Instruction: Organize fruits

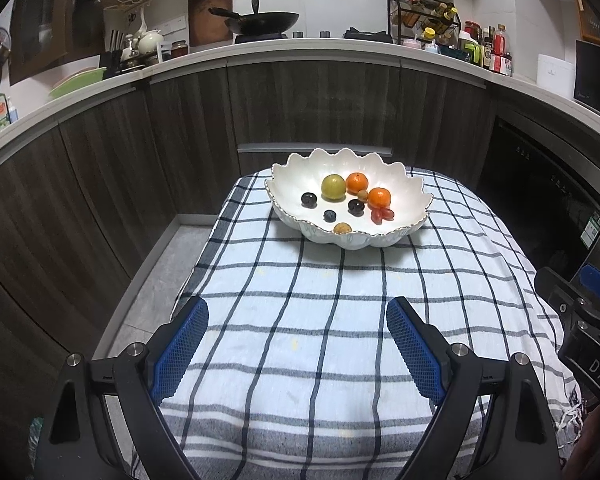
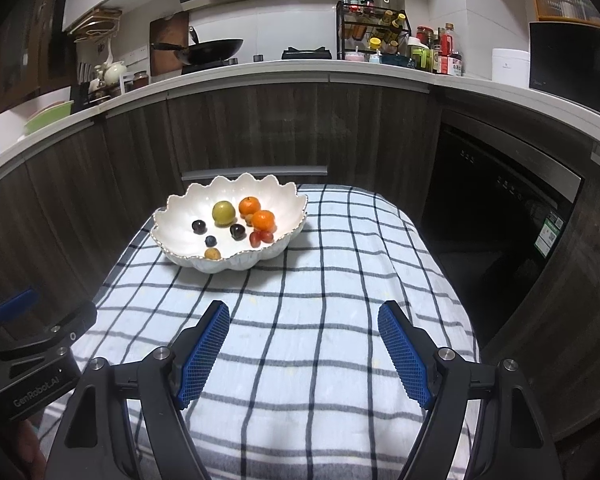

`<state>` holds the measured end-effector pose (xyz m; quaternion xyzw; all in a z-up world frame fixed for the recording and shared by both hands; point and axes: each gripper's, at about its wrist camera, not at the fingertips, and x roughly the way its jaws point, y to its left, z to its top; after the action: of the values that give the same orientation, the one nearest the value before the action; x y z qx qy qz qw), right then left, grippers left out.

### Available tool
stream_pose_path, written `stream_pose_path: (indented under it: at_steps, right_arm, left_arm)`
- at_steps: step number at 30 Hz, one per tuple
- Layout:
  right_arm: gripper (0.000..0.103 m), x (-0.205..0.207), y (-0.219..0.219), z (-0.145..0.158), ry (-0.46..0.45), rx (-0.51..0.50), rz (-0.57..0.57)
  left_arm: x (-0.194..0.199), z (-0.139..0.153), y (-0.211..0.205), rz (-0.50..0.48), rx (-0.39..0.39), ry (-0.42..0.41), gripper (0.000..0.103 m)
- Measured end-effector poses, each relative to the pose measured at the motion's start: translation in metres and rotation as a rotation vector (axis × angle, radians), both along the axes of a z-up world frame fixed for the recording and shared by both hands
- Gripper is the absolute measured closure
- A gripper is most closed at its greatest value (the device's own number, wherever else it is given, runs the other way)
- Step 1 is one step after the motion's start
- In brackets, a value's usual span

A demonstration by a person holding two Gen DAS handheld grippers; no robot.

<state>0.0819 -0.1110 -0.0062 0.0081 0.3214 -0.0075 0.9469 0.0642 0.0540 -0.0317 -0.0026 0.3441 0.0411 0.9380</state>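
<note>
fruit bowl on checked cloth, both grippers empty

item: white scalloped bowl point(image 1: 404, 196), gold-flecked rim, standing on a blue-and-white checked cloth point(image 1: 300, 320) at the far end of a small table. in the right wrist view the bowl point(image 2: 180, 208) sits left of centre.

contents, all inside the bowl:
- green round fruit point(image 1: 333, 187) toward the back, just beside the rear orange point(image 1: 357, 183).
- front orange point(image 1: 379, 197), nearer the right wall; a small tan fruit point(image 1: 363, 195) wedged between the two oranges.
- red grapes point(image 1: 382, 215), a small cluster just in front of the front orange.
- two dark plum-like fruits: left dark fruit point(image 1: 309, 199), and middle dark fruit point(image 1: 356, 207).
- blueberry point(image 1: 329, 215), apart from the rest, toward the front.
- small brown fruit point(image 1: 342, 228) at the front rim.

tools:
- left gripper point(image 1: 298, 346): jaws spread wide, blue ribbed pads facing each other, nothing between them; hovering over the near part of the cloth, well short of the bowl.
- right gripper point(image 2: 303, 348): likewise spread wide and holding nothing, over the near cloth, the bowl ahead and to its left.
each gripper shows at the edge of the other's view.

surroundings: dark wood cabinets point(image 1: 180, 140), white countertop point(image 1: 300, 46) with a wok point(image 1: 262, 22) and a rack of bottles point(image 1: 424, 16); a black appliance point(image 2: 496, 208) to the right.
</note>
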Motion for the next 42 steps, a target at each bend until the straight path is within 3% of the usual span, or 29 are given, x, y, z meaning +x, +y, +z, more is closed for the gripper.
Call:
stream_pose_path:
  at_steps: [12, 42]
  right_arm:
    - [0.025, -0.019, -0.001, 0.007, -0.04, -0.023, -0.006]
    - [0.025, -0.023, 0.0, 0.012, -0.058, -0.021, -0.011]
  left_arm:
    - [-0.015, 0.003, 0.002, 0.01, -0.01, -0.026, 0.012]
    - [-0.021, 0.008, 0.001, 0.009, -0.013, -0.042, 0.012]
